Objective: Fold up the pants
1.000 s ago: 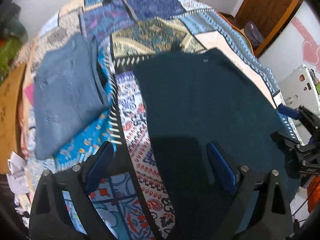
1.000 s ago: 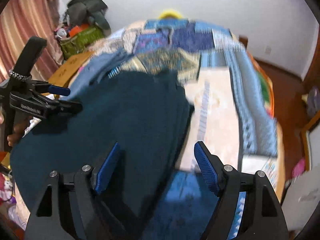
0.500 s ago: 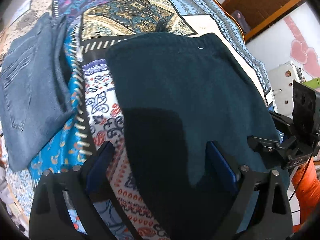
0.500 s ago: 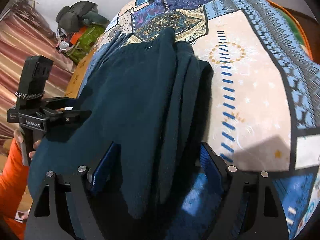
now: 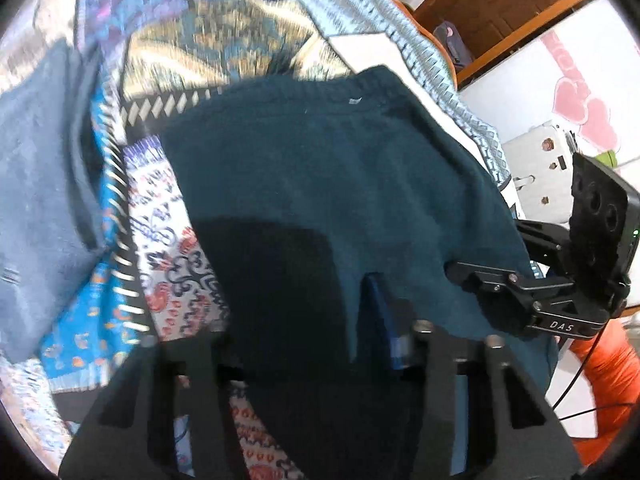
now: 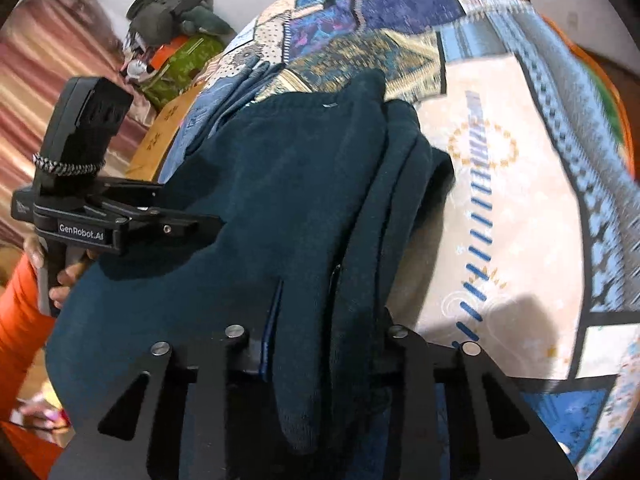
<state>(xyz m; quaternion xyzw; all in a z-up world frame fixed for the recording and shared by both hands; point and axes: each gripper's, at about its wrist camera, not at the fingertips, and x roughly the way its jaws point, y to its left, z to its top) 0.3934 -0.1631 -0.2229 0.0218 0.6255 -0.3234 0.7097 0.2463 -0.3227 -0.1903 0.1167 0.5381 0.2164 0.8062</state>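
Dark teal pants point(image 5: 340, 184) lie folded on the patchwork bedspread point(image 5: 248, 44), waistband at the far end. My left gripper point(image 5: 304, 320) is shut on the near edge of the pants; the cloth bunches between its fingers. My right gripper point(image 6: 308, 320) is shut on the near right edge of the pants point(image 6: 288, 184), where several folded layers stack. In the left wrist view the right gripper point(image 5: 472, 276) bites the cloth's right edge. In the right wrist view the left gripper point(image 6: 200, 224) grips the left edge.
Folded blue jeans point(image 5: 40, 168) lie on the bedspread to the left of the pants. A pile of bags and clothes point(image 6: 176, 36) sits by the curtain at far left. A wooden door point(image 5: 504, 8) and a white appliance point(image 5: 540, 168) stand to the right.
Both grippers went from open above the pants to shut on the near edge of the cloth. The near edge now bunches up between the fingers.
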